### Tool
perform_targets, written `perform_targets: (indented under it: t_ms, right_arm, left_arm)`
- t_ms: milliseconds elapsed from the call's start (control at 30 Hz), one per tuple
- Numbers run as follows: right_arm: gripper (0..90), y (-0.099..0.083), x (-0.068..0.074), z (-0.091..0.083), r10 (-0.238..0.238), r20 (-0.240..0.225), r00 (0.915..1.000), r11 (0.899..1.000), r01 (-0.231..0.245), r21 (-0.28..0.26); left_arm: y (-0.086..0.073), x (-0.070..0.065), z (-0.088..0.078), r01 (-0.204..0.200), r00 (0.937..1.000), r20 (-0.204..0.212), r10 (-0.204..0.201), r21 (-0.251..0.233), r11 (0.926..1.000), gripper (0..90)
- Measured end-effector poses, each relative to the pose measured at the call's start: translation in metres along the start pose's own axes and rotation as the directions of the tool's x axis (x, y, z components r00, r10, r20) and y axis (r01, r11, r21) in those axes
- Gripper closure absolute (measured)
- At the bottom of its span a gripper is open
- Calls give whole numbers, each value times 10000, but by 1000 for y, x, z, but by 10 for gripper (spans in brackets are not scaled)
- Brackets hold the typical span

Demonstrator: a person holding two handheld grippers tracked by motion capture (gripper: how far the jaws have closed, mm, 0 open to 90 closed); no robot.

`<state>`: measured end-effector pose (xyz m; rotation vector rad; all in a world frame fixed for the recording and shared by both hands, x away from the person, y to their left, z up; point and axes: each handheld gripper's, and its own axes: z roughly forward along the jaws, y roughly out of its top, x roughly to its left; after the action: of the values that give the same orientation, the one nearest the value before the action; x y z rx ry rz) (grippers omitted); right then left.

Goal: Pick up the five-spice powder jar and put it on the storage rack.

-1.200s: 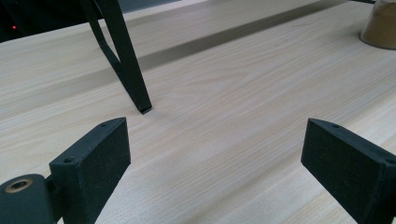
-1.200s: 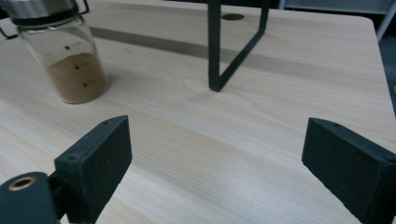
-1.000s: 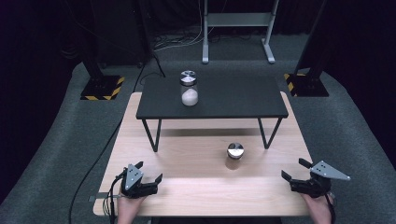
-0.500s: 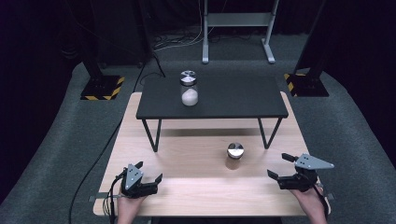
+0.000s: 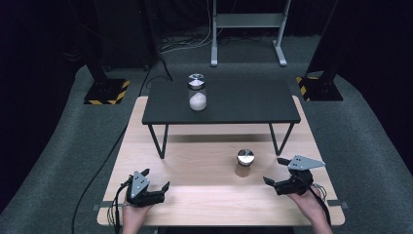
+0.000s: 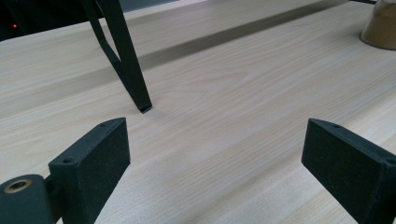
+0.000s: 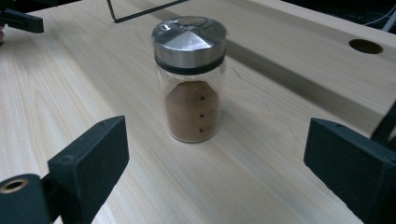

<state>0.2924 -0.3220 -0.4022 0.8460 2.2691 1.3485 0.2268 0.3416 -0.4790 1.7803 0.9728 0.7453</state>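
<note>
Brown powder half fills a glass jar [image 7: 190,79] with a metal lid, upright on the pale wooden counter [image 5: 204,161] ahead of the right gripper [image 5: 279,171]. Its fingers have just been opening and stand wide apart, the jar beyond them, untouched. The left gripper [image 5: 159,181] sits low near the counter's front edge, fingers spread, nothing between them.

In the left gripper view, the brown jar [image 6: 382,25] is cut off by the top right corner, so its lid is hidden. In the right gripper view, the other tongs [image 7: 18,19] are cut off at the top left corner. In the high view, both forearms run off the bottom edge.
</note>
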Motion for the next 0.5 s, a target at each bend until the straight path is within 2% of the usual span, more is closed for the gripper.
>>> perform_targets:
  t_ms: [267,500]
  right_arm:
    - [53,11,3,20,-216,-272,9994,9996,221,181]
    - [52,16,4,40,-271,-297,9992,9986,284,445]
  left_arm:
    - [0,0,0,17,10000,18,-17,16,10000,72]
    - [0,1,0,19,10000,40,-19,19,10000,70]
